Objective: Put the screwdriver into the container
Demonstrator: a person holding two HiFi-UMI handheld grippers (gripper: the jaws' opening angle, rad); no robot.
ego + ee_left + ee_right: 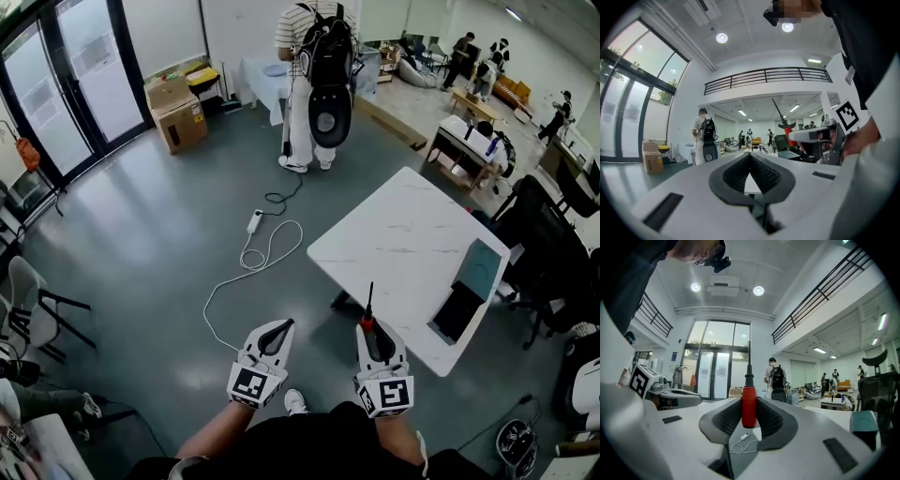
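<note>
My right gripper (368,328) is shut on the screwdriver's red handle (748,406). Its thin black shaft (369,298) sticks out past the fingertips toward the white marble table (403,234). The container (467,291), a teal box with a dark open inside, stands at the table's right edge, to the right of that gripper; it also shows at the right of the right gripper view (864,420). My left gripper (283,326) hangs level with the right one over the grey floor, left of the table. Its jaws meet at the tips (750,154) with nothing between them.
A person with a black backpack (319,75) stands beyond the table. A white cable and power strip (255,222) lie on the floor to the left front of it. A cardboard box (178,112) sits by the glass doors, chairs (33,305) at left, an office chair (548,248) at right.
</note>
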